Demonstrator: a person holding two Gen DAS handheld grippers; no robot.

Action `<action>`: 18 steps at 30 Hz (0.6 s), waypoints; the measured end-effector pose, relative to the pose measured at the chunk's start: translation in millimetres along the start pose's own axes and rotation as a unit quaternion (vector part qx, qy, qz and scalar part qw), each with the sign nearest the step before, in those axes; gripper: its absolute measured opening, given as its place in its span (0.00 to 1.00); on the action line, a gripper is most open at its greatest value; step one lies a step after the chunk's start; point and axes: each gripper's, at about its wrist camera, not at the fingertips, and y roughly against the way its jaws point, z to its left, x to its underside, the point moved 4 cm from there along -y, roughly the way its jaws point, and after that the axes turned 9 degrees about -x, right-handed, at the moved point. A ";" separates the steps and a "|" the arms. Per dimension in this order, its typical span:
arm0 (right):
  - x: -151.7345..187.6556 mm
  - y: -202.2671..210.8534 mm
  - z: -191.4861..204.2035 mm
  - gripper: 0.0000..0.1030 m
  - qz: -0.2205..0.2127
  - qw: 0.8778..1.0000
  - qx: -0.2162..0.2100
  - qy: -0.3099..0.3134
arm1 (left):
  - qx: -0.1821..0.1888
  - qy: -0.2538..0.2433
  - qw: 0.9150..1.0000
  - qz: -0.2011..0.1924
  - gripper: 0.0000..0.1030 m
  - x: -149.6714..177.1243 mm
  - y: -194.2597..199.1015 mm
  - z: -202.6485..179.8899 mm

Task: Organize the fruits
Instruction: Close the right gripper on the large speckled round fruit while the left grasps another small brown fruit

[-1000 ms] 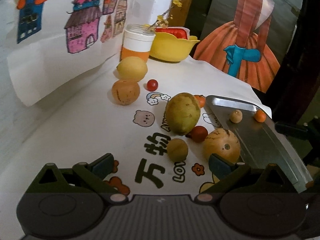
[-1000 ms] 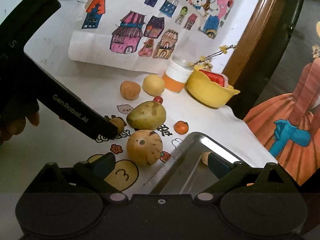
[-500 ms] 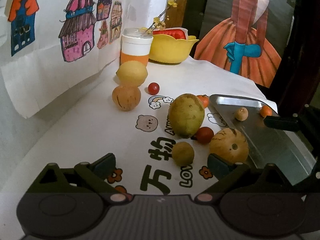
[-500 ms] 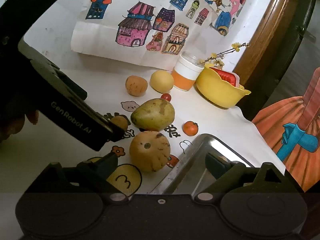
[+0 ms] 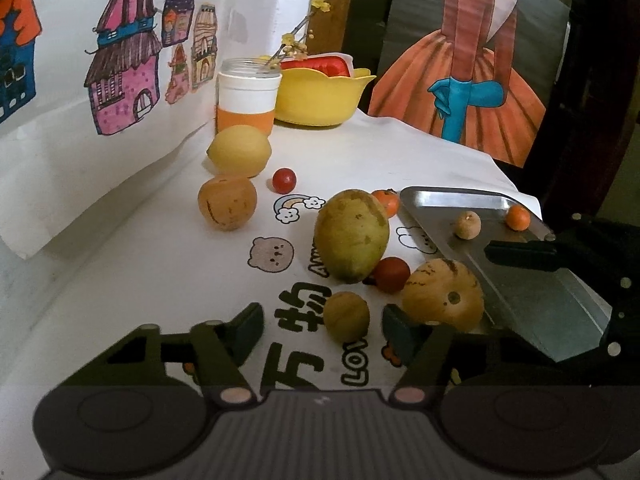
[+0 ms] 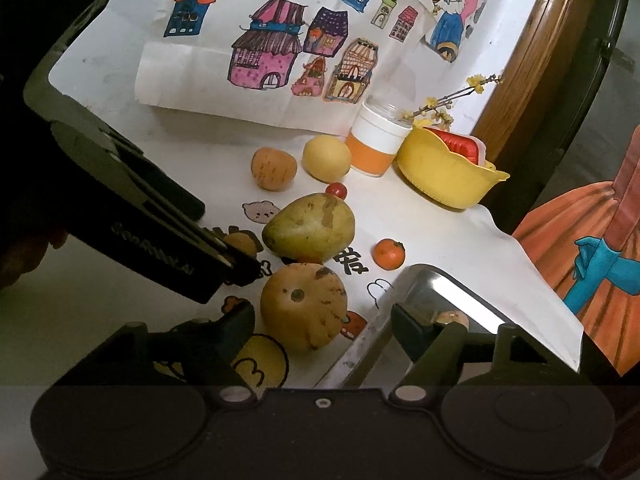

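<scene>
Two claws in view, both with fingers spread and nothing held. Left claw [image 5: 322,326] sits low over the tabletop [image 5: 140,264], its fingers flanking a small round tan fruit [image 5: 346,316] that lies just ahead between the tips; contact can't be told. In the right wrist view the left claw's tips reach in from the left at that same small fruit, seen there mostly hidden behind the fingers.

Just right of the left claw's right finger: a speckled tan melon-like fruit [image 5: 443,294], stem end facing the camera. Ahead of the claw: a small red fruit [image 5: 392,274] touching a big green-yellow mango [image 5: 351,235]. An orange persimmon-like fruit [image 5: 387,201] peeks out behind the mango. Further ahead and left: a tan round fruit [image 5: 227,202], a lemon [image 5: 239,151], a cherry tomato [image 5: 284,180].

Metal tray [image 5: 532,280] lies ahead-right of the left claw, holding a small tan fruit [image 5: 467,224] and a small orange one [image 5: 518,217] near its far end, apart from each other.

Right claw [image 6: 322,330] hovers over the tray's near edge and the tabletop beside it; the melon-like fruit sits between its fingers, nearer the left one, ungripped as far as visible.

Far back: a white-and-orange jar [image 5: 248,96] and a yellow bowl [image 5: 320,98].
</scene>
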 end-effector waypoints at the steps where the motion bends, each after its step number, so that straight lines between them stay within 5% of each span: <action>1: -0.3 -1.3 -0.2 0.71 0.000 1.000 0.000 0.000 | -0.001 -0.003 1.000 -0.001 0.60 0.0 -0.2 -0.8; 18: 0.6 -10.5 2.4 0.56 0.001 1.000 -0.010 -0.003 | -0.001 -0.032 0.999 -0.014 0.27 3.3 1.3 -13.3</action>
